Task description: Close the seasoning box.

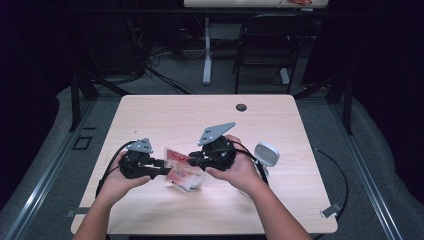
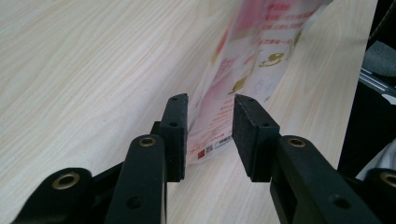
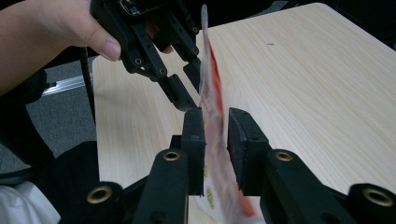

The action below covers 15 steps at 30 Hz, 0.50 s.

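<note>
The pale wood-grain tabletop [image 1: 165,115] is lying mostly bare, with wide open room toward its far edge and both far corners; the work is sitting close to the near edge, around the middle. A white rounded device [image 1: 266,153] is standing near the right edge, just beside the person's right hand [image 1: 239,169]. A small dark round hole [image 1: 241,107] is showing near the far edge.

The pink-and-white printed plastic packet [image 1: 183,169] is hanging between the two grippers, its lower end resting at the tabletop. In the left gripper view the packet [image 2: 247,60] is standing inside the gap of the left gripper [image 2: 210,123], lying against one jaw and apart from the other, so these jaws are released. In the right gripper view the packet [image 3: 214,98] is passing edge-on through the right gripper [image 3: 215,135], with a gap showing on one side; these jaws are also released.

Both forearms are coming in from the near edge, the left hand [image 1: 117,180] and right hand pointing their grippers inward, facing each other.
</note>
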Each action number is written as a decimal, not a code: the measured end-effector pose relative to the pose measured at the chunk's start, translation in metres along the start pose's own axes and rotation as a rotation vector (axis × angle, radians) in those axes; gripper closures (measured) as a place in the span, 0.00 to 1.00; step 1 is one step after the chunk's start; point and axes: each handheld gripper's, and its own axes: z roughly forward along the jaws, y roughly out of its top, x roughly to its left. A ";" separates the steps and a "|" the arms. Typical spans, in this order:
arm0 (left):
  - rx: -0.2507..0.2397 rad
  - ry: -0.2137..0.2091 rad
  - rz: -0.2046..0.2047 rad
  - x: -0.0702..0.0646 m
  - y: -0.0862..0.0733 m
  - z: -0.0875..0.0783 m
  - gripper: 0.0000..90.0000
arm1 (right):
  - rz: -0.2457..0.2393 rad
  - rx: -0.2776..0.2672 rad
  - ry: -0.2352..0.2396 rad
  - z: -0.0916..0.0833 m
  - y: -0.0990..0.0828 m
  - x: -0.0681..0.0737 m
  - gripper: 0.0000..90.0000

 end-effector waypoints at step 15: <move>-0.025 0.024 -0.032 0.007 -0.006 -0.011 0.62 | -0.005 -0.046 0.014 -0.002 0.011 0.006 0.73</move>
